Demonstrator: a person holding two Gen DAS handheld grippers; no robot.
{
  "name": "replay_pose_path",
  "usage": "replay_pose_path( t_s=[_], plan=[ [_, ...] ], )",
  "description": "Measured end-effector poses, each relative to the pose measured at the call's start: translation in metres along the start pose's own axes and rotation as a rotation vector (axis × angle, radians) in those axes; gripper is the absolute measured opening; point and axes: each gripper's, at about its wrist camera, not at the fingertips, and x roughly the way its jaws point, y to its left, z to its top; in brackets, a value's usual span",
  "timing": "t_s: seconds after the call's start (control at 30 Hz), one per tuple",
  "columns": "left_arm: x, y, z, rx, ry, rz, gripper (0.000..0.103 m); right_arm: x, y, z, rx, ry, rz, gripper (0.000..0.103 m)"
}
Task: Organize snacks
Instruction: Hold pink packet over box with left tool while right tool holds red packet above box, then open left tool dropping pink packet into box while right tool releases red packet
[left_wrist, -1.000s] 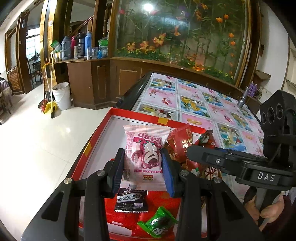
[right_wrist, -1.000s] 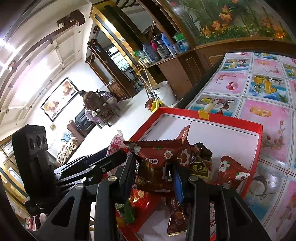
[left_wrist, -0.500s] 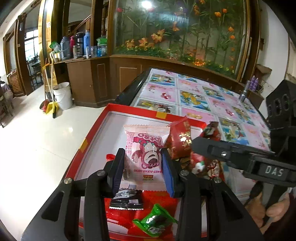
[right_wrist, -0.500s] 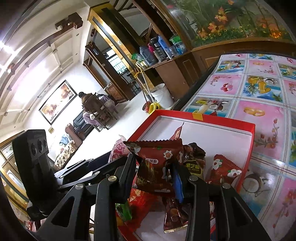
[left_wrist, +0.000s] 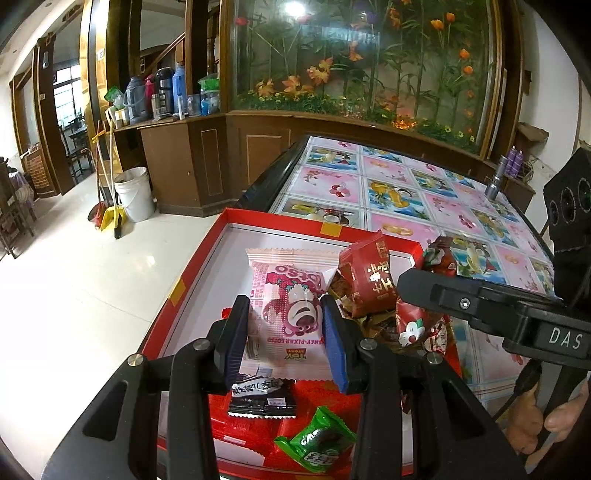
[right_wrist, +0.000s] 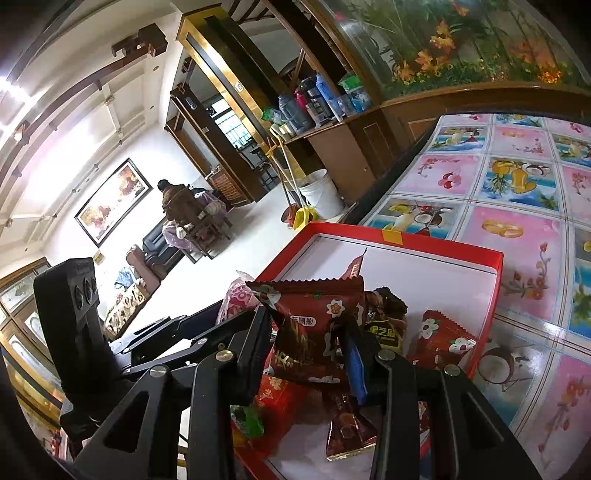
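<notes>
The left gripper (left_wrist: 286, 334) is closed on a pink Lotso snack packet (left_wrist: 286, 314), its pads pressing the packet's two long edges, so the packet's long axis runs straight ahead along the fingers and out over the red box (left_wrist: 192, 273). The right gripper (right_wrist: 308, 349) is likewise clamped on a dark red snack packet (right_wrist: 314, 332), held upright between its pads with the crimped top edge up. Both packets hang above the near end of the box, just beside each other, the pink one to the left. Below them the near end of the box holds loose snacks: a black wrapper (left_wrist: 264, 397), a green candy (left_wrist: 317, 439) and more red packets (right_wrist: 439, 339). The far white floor of the box (right_wrist: 417, 269) lies bare, ahead of both grippers. Either packet could likely be set down there; the left hand sits nearer the box's empty left side. The box rests on a fruit-patterned surface (right_wrist: 517, 236).
</notes>
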Motion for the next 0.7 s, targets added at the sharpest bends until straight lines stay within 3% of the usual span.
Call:
replay_pose_path(
  t_s=[0.33,0.47,0.53,0.6,0.63,0.67,0.7],
  plan=[
    [-0.001,-0.001,0.0,0.0,0.003,0.001,0.037,-0.002,-0.001,0.001,0.011,-0.01,-0.015,0.039],
    [-0.002,-0.002,0.001,0.001,0.001,0.009,0.037,0.004,-0.002,0.002,-0.005,0.004,-0.086,0.041],
    [-0.004,-0.002,0.001,-0.001,0.001,0.005,0.038,0.006,-0.001,0.003,-0.014,0.013,-0.131,0.048],
    [-0.008,-0.002,0.001,-0.005,-0.007,-0.001,0.048,0.004,0.0,0.002,-0.023,0.008,-0.152,0.056],
    [-0.01,-0.002,0.0,-0.01,-0.015,0.003,0.061,0.002,0.002,0.002,-0.031,0.001,-0.159,0.057],
    [-0.012,-0.002,-0.001,-0.01,-0.022,0.01,0.067,-0.001,0.004,0.002,-0.044,-0.01,-0.17,0.058],
    [-0.014,-0.002,-0.001,-0.007,-0.031,0.008,0.07,-0.005,0.005,0.002,-0.051,-0.022,-0.178,0.061]
  ],
)
